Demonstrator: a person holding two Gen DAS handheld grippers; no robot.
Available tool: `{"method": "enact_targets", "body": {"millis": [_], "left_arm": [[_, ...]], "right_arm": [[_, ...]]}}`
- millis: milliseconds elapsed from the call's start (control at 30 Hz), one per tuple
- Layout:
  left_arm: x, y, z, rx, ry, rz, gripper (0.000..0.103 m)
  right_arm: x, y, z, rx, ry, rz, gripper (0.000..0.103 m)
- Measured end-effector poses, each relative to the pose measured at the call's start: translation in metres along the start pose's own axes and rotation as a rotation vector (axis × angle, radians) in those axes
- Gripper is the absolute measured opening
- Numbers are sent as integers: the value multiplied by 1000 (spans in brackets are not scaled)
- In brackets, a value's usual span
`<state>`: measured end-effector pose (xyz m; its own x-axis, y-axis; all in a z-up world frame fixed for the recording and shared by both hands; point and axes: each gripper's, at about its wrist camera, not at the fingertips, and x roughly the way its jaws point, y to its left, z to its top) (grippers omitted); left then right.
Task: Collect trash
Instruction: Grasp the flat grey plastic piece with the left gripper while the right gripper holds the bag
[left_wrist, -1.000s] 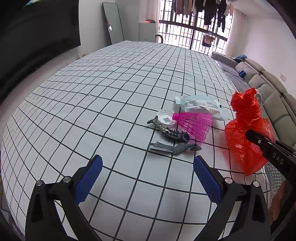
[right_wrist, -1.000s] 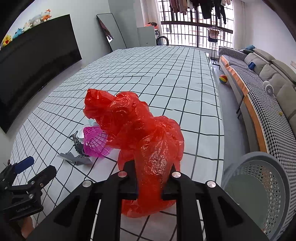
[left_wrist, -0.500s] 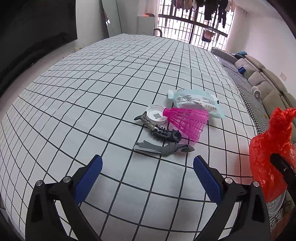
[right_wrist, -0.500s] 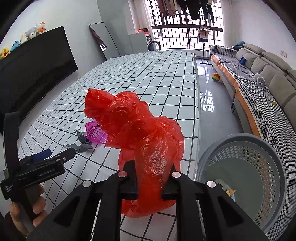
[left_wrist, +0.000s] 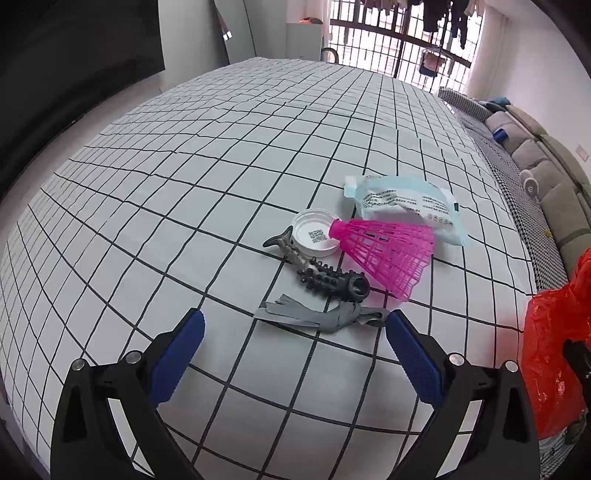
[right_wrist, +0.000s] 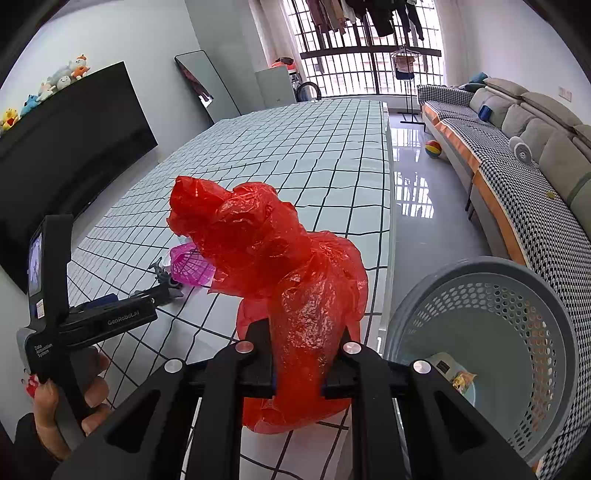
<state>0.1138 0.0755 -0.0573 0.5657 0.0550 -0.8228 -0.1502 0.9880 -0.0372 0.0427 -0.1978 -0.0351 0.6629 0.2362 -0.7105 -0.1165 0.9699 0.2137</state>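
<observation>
My right gripper (right_wrist: 297, 365) is shut on a crumpled red plastic bag (right_wrist: 280, 280), held above the table's right edge beside a grey perforated basket (right_wrist: 480, 291). The bag also shows at the right edge of the left wrist view (left_wrist: 554, 354). My left gripper (left_wrist: 293, 332) is open and empty, just short of a grey crumpled strip (left_wrist: 321, 317). Beyond it lie a black spiky piece (left_wrist: 325, 277), a pink shuttlecock (left_wrist: 388, 251), a white lid (left_wrist: 314, 236) and a pale blue wrapper (left_wrist: 406, 203).
The table (left_wrist: 184, 166) has a white cloth with a black grid. The basket stands on the floor right of the table with some trash (right_wrist: 454, 376) inside. A sofa (right_wrist: 517, 147) runs along the right wall and a TV (right_wrist: 74, 129) is on the left.
My right gripper carried the red bag rightward off the table toward the basket. My left gripper moved closer to the trash pile; the grey strip now lies just beyond its fingertips.
</observation>
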Motion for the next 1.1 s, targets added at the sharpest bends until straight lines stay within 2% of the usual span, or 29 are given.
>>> {"method": "enact_targets", "body": {"millis": [267, 400, 700, 900, 1100], "left_arm": [[-6, 38, -15, -33, 6, 55, 97], [-17, 47, -17, -41, -19, 63, 97], [-22, 10, -9, 9, -50, -3, 97], [-2, -4, 0, 13, -12, 28, 97], [3, 10, -2, -3, 7, 81, 97]], "right_arm": [[2, 8, -1, -15, 1, 8, 14], [3, 16, -2, -27, -2, 16, 14], [0, 16, -3, -33, -4, 26, 14], [-3, 7, -3, -16, -10, 18, 14], [-3, 0, -3, 2, -10, 15, 14]]}}
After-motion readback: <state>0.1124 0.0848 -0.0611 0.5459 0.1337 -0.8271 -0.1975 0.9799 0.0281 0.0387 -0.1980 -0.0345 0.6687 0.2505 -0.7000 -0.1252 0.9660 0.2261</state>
